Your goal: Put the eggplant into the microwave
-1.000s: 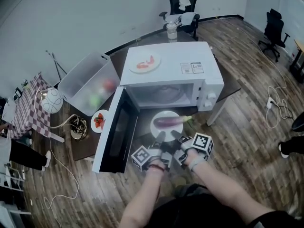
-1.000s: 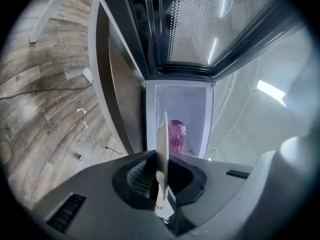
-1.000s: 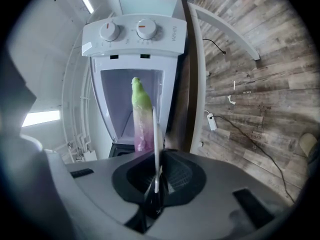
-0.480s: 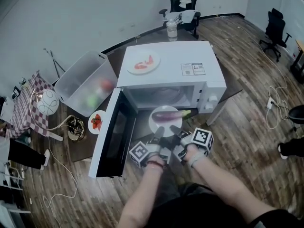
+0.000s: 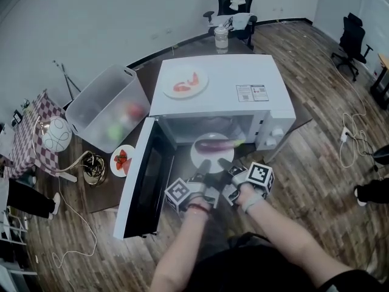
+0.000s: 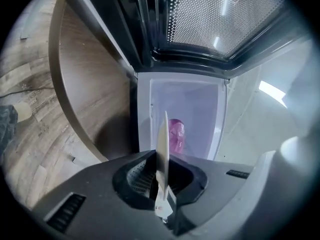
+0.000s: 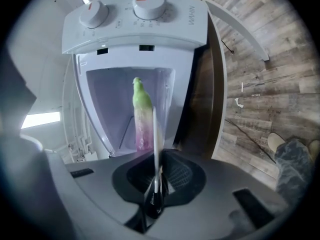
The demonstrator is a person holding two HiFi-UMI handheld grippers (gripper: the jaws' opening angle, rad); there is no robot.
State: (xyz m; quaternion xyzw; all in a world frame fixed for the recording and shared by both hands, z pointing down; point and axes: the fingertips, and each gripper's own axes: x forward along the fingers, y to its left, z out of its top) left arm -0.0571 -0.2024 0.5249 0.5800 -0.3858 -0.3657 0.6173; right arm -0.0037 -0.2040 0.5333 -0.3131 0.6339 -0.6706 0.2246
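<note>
A purple eggplant point(image 5: 214, 143) with a green stem lies on a white plate point(image 5: 209, 155) at the mouth of the open white microwave point(image 5: 226, 89). Both grippers hold the plate's near rim side by side: my left gripper point(image 5: 205, 163) is shut on it at the left, my right gripper point(image 5: 223, 162) at the right. In the left gripper view the plate point(image 6: 162, 146) shows edge-on between the jaws of the left gripper point(image 6: 160, 191), with the eggplant point(image 6: 176, 134) beyond. In the right gripper view the plate point(image 7: 154, 134) stands edge-on in the right gripper point(image 7: 155, 184) beside the eggplant point(image 7: 141, 115).
The microwave door point(image 5: 143, 175) hangs open to the left. A plate of red food point(image 5: 184, 81) rests on top of the microwave. A clear plastic bin point(image 5: 108, 107), a small plate with red fruit point(image 5: 122, 160) and a jar point(image 5: 221, 36) stand on the dark table. The control knobs point(image 7: 149, 3) are at the cavity's right.
Both grippers have carried the plate with the eggplant forward, from just in front of the microwave to its opening.
</note>
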